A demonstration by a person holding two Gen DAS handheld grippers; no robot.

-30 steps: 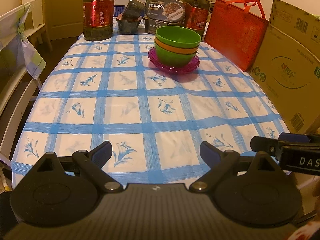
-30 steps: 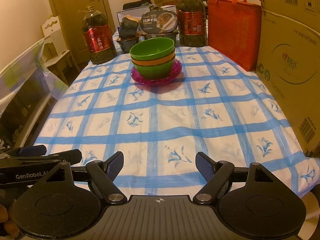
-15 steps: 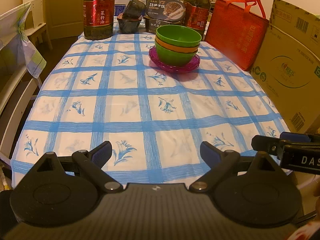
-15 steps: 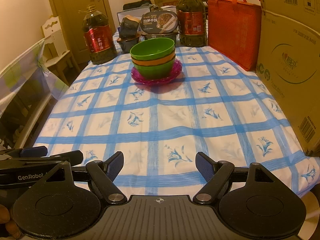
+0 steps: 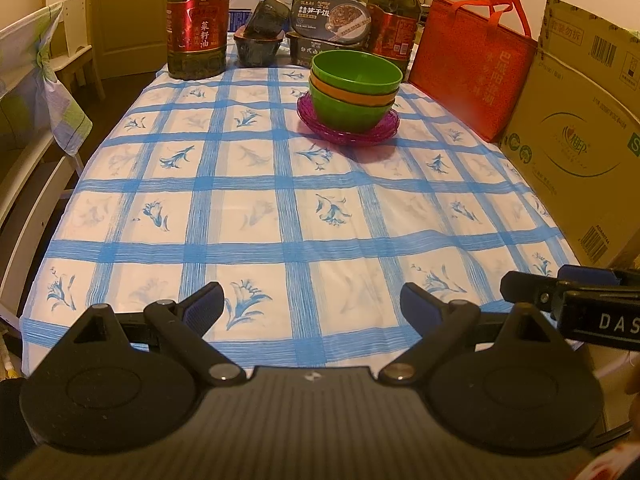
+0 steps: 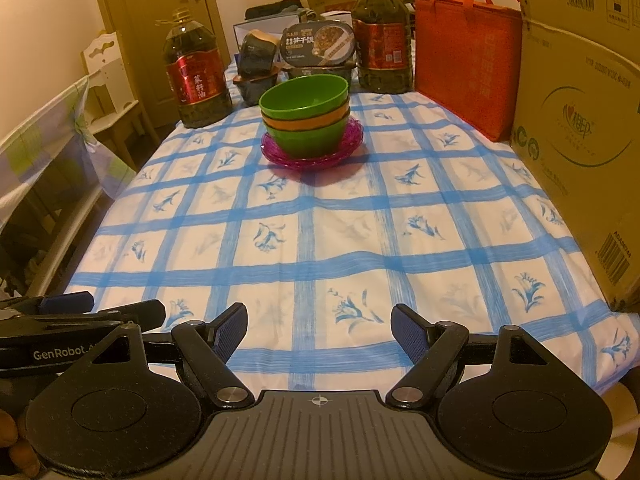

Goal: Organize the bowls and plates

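Bowls [image 5: 355,94], two green with an orange one between them, sat nested on the purple plates [image 5: 347,131] toward the far end of the table [image 5: 256,208], in front of the oil bottles [image 5: 197,20] and the food boxes [image 5: 330,20]. We saw nothing change over the last second: against the earlier pictures the stack was in the same spot, and both tools hung at the near edge as before, well apart from it. Our left gripper [image 5: 312,308] had its jaws wide apart with only the checked cloth between them; our right gripper [image 6: 319,328] likewise stood open and empty. We judged the sorting either not yet begun or already finished, since the dishes stood in one tidy pile and neither hand was reaching.
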